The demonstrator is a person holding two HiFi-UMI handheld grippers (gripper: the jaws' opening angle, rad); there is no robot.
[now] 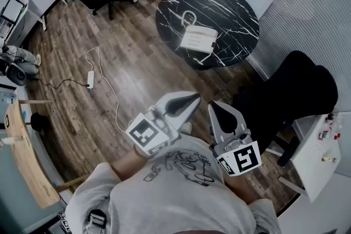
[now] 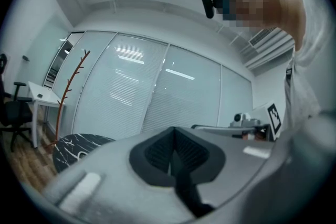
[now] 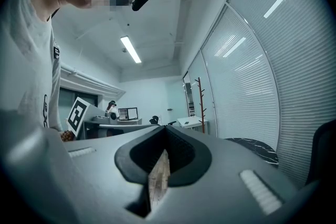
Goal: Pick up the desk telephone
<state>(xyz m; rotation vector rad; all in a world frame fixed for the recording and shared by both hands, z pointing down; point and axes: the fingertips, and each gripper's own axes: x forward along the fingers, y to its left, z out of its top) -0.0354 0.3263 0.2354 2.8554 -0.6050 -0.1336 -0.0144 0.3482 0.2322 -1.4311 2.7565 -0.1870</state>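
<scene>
Two finger pairs closed, empty: left gripper, right gripper | desk telephone on surface, distant | likely light, rigid plastic; grip sides.

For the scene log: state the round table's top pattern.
Round table: black with white marble-like veins, clearest in the head view.

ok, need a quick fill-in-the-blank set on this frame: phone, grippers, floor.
1. The white desk telephone sits on the round black ____.
2. The left gripper and the right gripper are both far from it, each with its jaws ____.
3. The power strip lies on the wooden ____.

Missing words: table; shut; floor.
</scene>
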